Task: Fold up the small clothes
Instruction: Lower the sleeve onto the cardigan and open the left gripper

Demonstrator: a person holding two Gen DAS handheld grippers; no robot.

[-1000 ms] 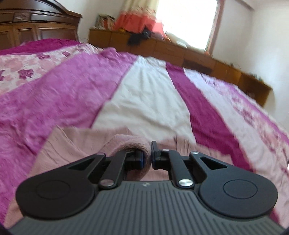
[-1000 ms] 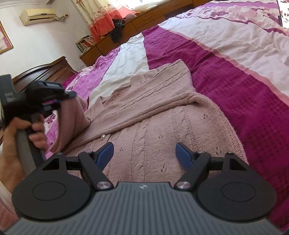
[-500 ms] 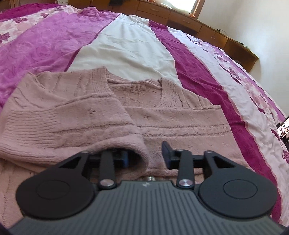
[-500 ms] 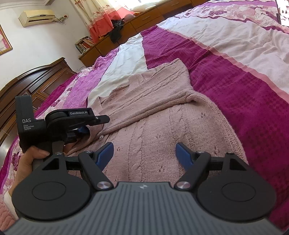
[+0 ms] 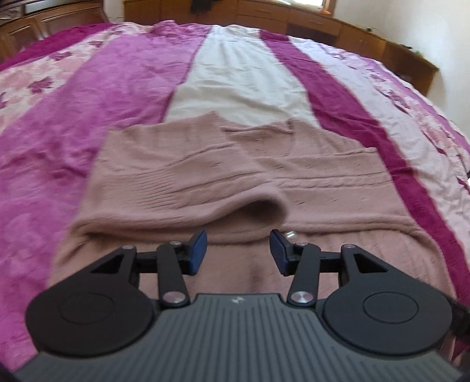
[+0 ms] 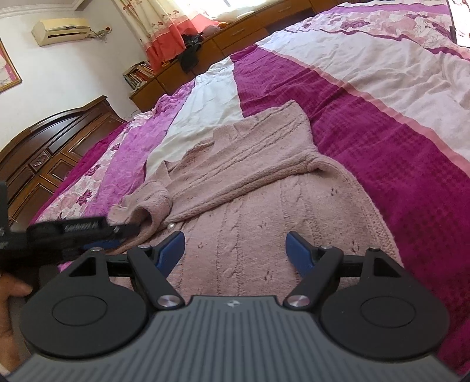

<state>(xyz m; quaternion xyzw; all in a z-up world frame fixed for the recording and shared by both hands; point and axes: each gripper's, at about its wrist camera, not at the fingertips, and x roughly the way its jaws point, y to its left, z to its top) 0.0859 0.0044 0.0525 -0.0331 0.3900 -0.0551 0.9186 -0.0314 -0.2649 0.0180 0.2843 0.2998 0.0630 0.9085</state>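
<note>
A dusty-pink knitted cardigan (image 5: 323, 182) lies flat on the bed, both sleeves folded across its chest. The folded left sleeve (image 5: 164, 176) ends in a cuff just ahead of my left gripper (image 5: 238, 249), which is open and holds nothing. A small button (image 5: 290, 234) shows by its right finger. In the right wrist view the same cardigan (image 6: 264, 205) spreads ahead of my right gripper (image 6: 235, 249), open and hovering over the lower body of the knit. The left gripper (image 6: 88, 232) appears blurred at the left, held by a hand (image 6: 11, 293).
The bed has a magenta, pink and white striped cover (image 5: 243, 79). Low wooden cabinets (image 5: 337, 26) run along the far wall. A dark wooden headboard (image 6: 53, 147) stands on the left, with an air conditioner (image 6: 60, 29) on the wall above.
The left gripper carried the sleeve cuff across the chest, laid it down, opened and drew back. The right gripper stayed open in place.
</note>
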